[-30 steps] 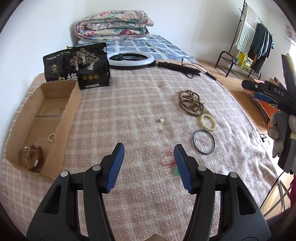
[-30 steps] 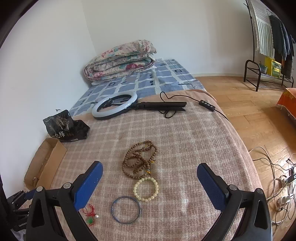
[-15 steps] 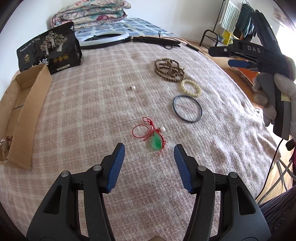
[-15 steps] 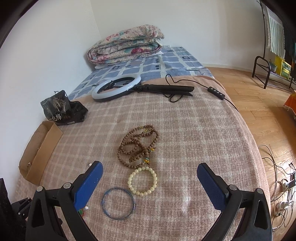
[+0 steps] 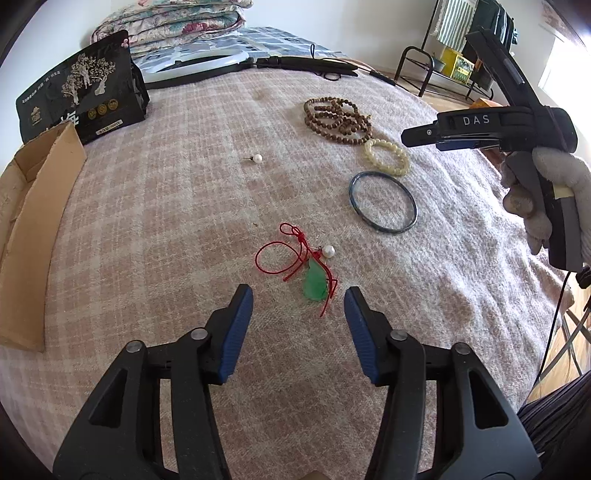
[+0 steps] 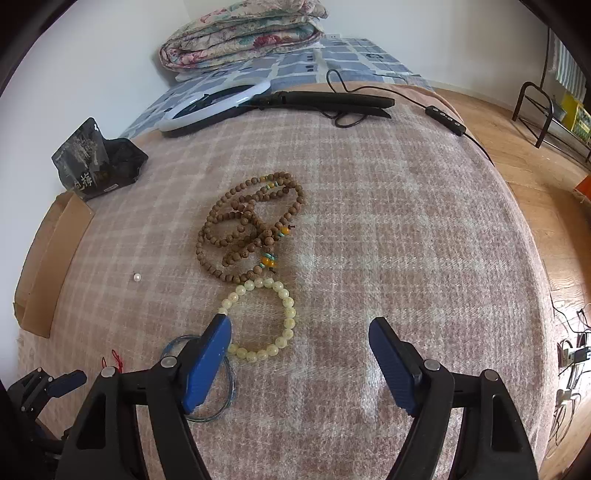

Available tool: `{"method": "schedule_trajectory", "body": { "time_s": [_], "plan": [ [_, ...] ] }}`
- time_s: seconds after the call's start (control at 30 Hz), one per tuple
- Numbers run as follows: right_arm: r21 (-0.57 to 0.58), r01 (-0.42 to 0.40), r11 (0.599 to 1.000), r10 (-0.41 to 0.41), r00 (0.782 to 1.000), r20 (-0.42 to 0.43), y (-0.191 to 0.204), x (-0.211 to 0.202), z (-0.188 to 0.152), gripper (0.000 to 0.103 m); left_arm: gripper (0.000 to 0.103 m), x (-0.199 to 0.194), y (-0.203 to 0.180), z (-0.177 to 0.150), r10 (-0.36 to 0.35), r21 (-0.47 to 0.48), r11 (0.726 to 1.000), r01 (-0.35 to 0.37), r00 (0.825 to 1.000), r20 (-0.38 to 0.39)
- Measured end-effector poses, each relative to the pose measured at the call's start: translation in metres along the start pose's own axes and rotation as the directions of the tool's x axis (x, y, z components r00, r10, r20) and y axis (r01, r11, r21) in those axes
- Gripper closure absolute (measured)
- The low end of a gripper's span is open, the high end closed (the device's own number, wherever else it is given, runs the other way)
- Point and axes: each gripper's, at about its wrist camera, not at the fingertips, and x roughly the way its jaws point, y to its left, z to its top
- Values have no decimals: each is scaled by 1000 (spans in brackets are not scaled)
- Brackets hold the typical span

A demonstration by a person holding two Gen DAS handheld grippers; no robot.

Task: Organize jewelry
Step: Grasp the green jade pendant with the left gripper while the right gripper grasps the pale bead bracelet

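Note:
My left gripper (image 5: 298,295) is open and empty, just short of a green pendant (image 5: 315,282) on a red cord (image 5: 275,254), with a pearl (image 5: 328,251) touching it. A second pearl stud (image 5: 257,158) lies farther back. A blue bangle (image 5: 383,207), a cream bead bracelet (image 6: 264,320) and a brown bead necklace (image 6: 251,230) lie in a row. My right gripper (image 6: 300,338) is open and empty, low over the cream bracelet; its left finger (image 6: 208,360) covers part of the bangle (image 6: 218,400).
A cardboard box (image 5: 33,236) sits at the left edge of the plaid blanket (image 5: 184,206). A black bag (image 5: 79,99), a ring light (image 6: 216,105) and its black stand (image 6: 328,101) lie at the back. A folded quilt (image 6: 243,35) is behind them. The blanket drops off at the right (image 6: 532,258).
My left gripper has moved forward and down toward the green pendant. My right gripper has lowered toward the cream bracelet and narrowed its opening somewhat.

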Motion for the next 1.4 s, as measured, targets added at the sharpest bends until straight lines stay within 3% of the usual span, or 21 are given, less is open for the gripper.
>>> {"method": "schedule_trajectory", "body": {
  "time_s": [0.17,0.33,0.57,0.83,1.07,1.3,1.4],
  "plan": [
    [16,-5,1000,6,1000,-8,-4,4,0,34,51,6,-5,4,-9,8,1000,9,1000,-5],
    [9,-9,1000,9,1000,-26,-3,10,1,46,59,14,-7,6,-6,15,1000,6,1000,-27],
    [5,-14,1000,14,999,-29,-1,15,3,54,64,21,-4,9,-6,-7,1000,6,999,-38],
    [2,-4,1000,4,999,-48,1,21,3,62,87,26,-3,10,-2,-7,1000,1,999,-44],
    [-9,4,1000,-5,998,-59,1,24,2,72,88,25,-3,10,-2,-7,1000,2,999,-42],
    [-30,0,1000,-2,998,-55,7,24,-1,97,88,21,-3,9,3,-14,1000,-4,999,-34],
    [-32,-2,999,1,999,-40,9,20,-2,98,88,18,-3,10,6,-16,1000,-6,1000,-26]
  ]
}}
